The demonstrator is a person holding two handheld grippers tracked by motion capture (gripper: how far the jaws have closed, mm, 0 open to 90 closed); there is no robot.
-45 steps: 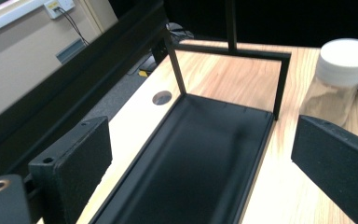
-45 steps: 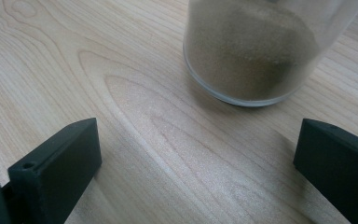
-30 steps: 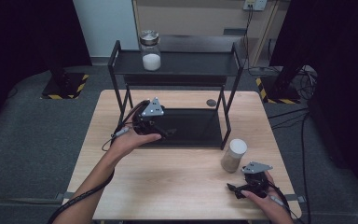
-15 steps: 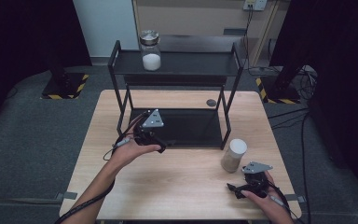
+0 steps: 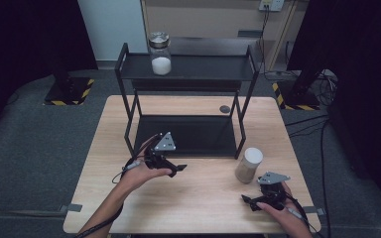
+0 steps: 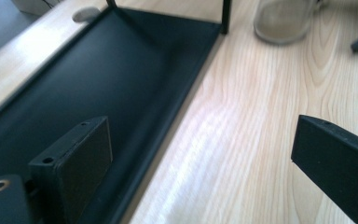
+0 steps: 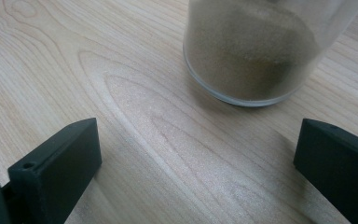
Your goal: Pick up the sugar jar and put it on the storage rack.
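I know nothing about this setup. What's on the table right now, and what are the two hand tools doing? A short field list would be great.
table: light wooden table
rack: black two-shelf rack at the far side of the table
upper shelf: glass jar part full of white powder
near the right hand: lidded jar of tan powder, upright on the wood
left gripper: open, empty, beside the rack's lower tray
right gripper: open, empty, pointing at the tan jar, not touching it

The wooden table (image 5: pixel 203 198) carries a black 2-tier rack (image 5: pixel 188 134) and a jar (image 5: pixel 248 165).
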